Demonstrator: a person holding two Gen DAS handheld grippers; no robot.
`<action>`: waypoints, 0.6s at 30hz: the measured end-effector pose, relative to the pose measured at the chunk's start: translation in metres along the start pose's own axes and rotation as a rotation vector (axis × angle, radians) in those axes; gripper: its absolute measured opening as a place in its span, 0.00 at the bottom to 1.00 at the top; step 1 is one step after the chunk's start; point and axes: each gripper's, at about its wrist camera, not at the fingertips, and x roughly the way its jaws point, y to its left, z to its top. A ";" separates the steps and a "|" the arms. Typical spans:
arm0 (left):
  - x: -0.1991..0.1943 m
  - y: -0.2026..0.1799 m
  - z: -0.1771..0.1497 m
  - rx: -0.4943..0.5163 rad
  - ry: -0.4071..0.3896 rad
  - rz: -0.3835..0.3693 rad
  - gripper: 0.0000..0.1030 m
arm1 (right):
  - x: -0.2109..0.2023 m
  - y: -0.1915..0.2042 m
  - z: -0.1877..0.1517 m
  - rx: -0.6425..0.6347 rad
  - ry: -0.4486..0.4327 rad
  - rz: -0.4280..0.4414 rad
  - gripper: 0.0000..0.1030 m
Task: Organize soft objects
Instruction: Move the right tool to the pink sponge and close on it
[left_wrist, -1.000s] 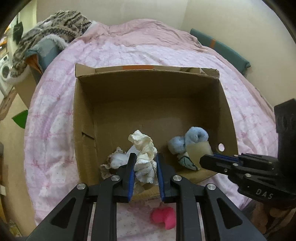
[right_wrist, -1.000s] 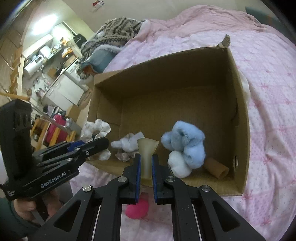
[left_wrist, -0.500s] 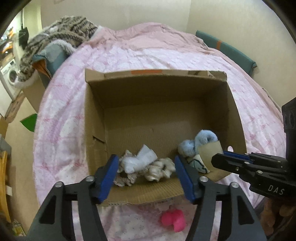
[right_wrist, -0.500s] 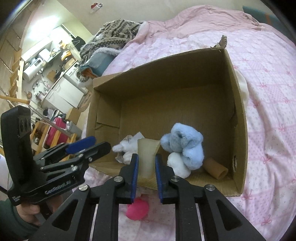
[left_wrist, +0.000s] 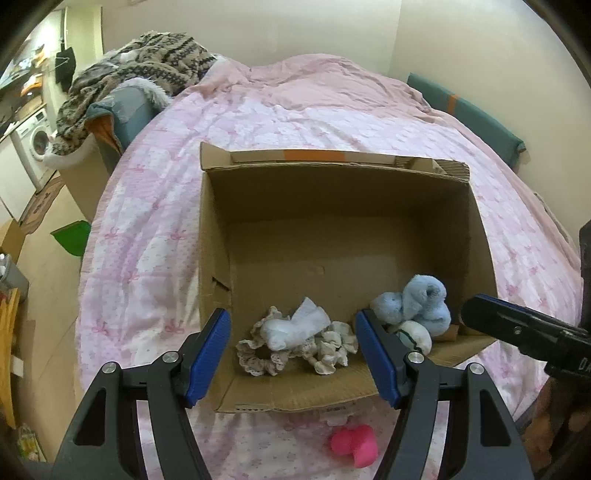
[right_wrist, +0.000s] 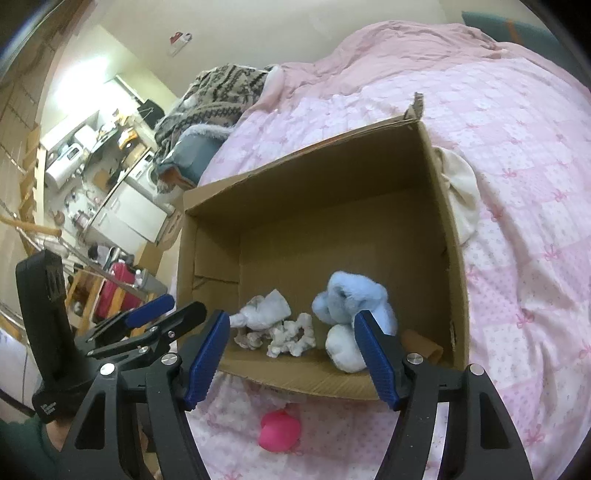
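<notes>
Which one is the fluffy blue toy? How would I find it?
Find the cardboard box on the pink bed. Look at its near end: the blue plush toy sits to the right of the lacy white bits. It is the only blue, furry thing in the box.

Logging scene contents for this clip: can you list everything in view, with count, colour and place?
Cardboard box: one, brown, open on the bed.
Plush toy: one, light blue and white, box's near right.
Lace scrunchies: cream, box's near left; count unclear.
White cloth: one, on the scrunchies.
Tan piece: one, box's right corner.
Pink toy: one, on the bedspread before the box.
Bedspread: one, pink.
Knit blanket: one, patterned, far left.
Left gripper: jaws opening, nothing gripped.
Right gripper: jaws opening, nothing gripped.
</notes>
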 end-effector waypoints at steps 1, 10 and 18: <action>-0.001 0.001 0.000 -0.003 -0.002 0.011 0.65 | 0.000 0.000 0.000 0.002 -0.001 0.000 0.72; -0.018 0.009 -0.006 -0.027 -0.028 0.058 0.65 | -0.012 0.001 -0.003 0.006 -0.027 -0.011 0.72; -0.039 0.013 -0.021 -0.028 -0.028 0.069 0.65 | -0.029 0.002 -0.016 0.013 -0.034 -0.048 0.72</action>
